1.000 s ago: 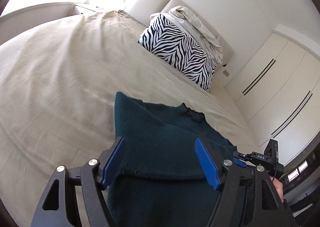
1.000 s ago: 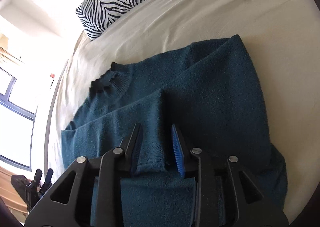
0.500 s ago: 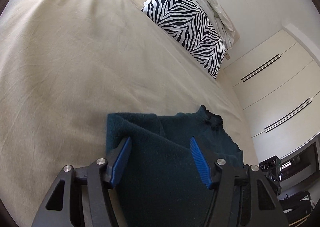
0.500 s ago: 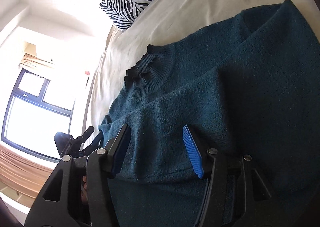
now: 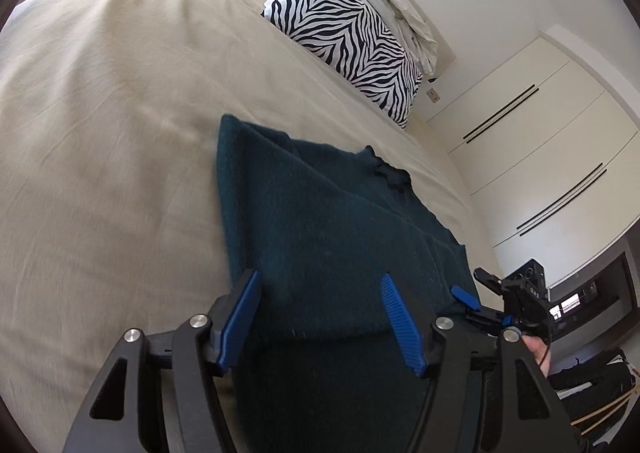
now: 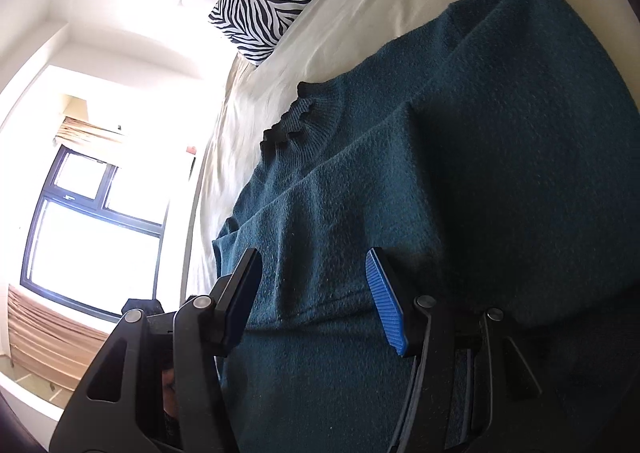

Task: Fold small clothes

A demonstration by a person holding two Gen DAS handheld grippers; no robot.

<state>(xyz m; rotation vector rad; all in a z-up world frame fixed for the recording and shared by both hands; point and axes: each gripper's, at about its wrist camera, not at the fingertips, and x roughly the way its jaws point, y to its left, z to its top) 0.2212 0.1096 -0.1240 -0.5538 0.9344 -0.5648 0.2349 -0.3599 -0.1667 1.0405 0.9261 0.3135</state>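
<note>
Window beside right view's sweater

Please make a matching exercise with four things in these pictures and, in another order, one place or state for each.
Things:
1. sweater
2. zebra pillow
3. left gripper
4. wardrobe doors

Places or states:
a. open, above the knit
b. against the headboard
c. flat on the bed, sleeves folded in
d. on the wall beyond the bed

Pairs: 1-c, 2-b, 3-a, 4-d
</note>
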